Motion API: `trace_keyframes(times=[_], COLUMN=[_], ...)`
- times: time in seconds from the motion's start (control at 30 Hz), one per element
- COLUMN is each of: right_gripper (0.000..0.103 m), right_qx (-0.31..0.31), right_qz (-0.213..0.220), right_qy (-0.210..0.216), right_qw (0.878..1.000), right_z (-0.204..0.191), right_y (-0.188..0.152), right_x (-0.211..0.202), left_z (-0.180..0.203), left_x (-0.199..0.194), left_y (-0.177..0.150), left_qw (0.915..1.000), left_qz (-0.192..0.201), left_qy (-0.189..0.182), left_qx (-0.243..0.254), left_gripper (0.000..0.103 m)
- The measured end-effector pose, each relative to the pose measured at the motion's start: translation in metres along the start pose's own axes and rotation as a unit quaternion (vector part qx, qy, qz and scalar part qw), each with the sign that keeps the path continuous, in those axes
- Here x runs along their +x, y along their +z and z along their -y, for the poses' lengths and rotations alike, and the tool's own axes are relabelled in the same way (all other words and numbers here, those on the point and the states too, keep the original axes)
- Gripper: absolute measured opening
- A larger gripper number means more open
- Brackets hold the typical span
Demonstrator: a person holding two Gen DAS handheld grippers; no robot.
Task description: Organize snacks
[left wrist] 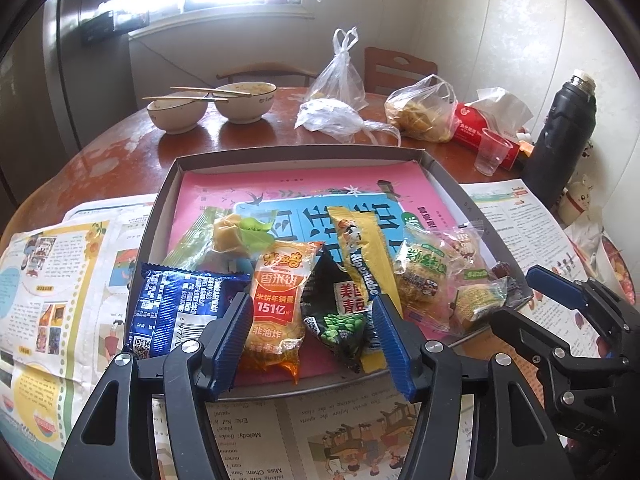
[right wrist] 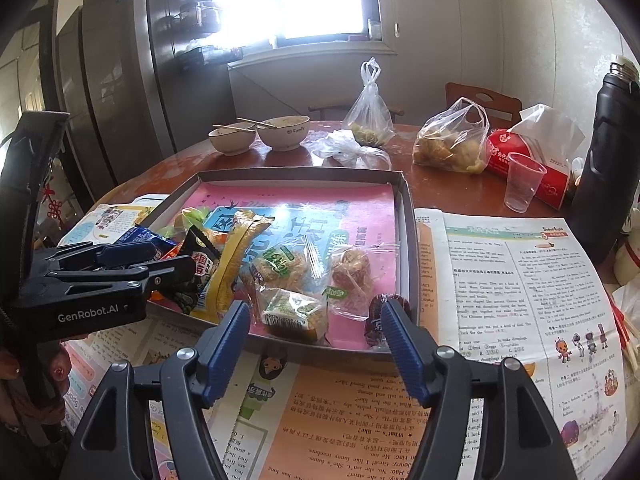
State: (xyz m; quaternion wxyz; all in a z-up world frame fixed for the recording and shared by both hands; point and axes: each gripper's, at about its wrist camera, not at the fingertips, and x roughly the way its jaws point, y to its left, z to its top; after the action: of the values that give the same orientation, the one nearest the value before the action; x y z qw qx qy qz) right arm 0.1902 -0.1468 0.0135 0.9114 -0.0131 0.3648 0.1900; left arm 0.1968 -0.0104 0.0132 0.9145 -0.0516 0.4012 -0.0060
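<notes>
A shallow grey box (left wrist: 160,200) lined with a pink sheet holds several snack packets: a blue packet (left wrist: 176,308), an orange rice-cracker packet (left wrist: 276,300), a black green-pea packet (left wrist: 340,312), a yellow stick (left wrist: 360,252) and clear-wrapped cakes (left wrist: 432,272). My left gripper (left wrist: 312,344) is open just above the box's near edge, its jaws either side of the orange and black packets. My right gripper (right wrist: 316,344) is open at the box's near right edge (right wrist: 410,240), in front of a wrapped cake (right wrist: 294,312) and a dark red sweet (right wrist: 376,320). Both are empty.
Newspapers (right wrist: 520,280) cover the table around the box. Behind stand two bowls with chopsticks (left wrist: 208,108), plastic bags (left wrist: 424,108), a red tissue pack (right wrist: 528,156), a clear cup (right wrist: 520,182) and a black flask (right wrist: 608,160).
</notes>
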Motion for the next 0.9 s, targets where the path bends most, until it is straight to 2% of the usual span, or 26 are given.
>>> trace_keyframes(times=[0.23,0.63,0.9], right_gripper=[0.070,0.077,0.084], right_qx=[0.002,0.010,0.017], right_qz=[0.004,0.015,0.045], right_qy=[-0.003,-0.006,-0.003], right_qw=[1.000,1.000,0.999], right_z=[0.000,0.003,0.003], right_y=[0.001,0.003,0.007], right_x=[-0.004,-0.008,-0.021], left_z=[0.002,0.004,0.005], left_x=[-0.005,-0.012,-0.031], left_y=[0.000,-0.002,-0.005], left_qw=[1.0000,0.9999,0.9995], left_qz=[0.003,0.008,0.030], left_qy=[-0.001,-0.007,-0.008], left_qx=[0.001,-0.002,-0.003], left_gripper=[0.065,0.075,0.076])
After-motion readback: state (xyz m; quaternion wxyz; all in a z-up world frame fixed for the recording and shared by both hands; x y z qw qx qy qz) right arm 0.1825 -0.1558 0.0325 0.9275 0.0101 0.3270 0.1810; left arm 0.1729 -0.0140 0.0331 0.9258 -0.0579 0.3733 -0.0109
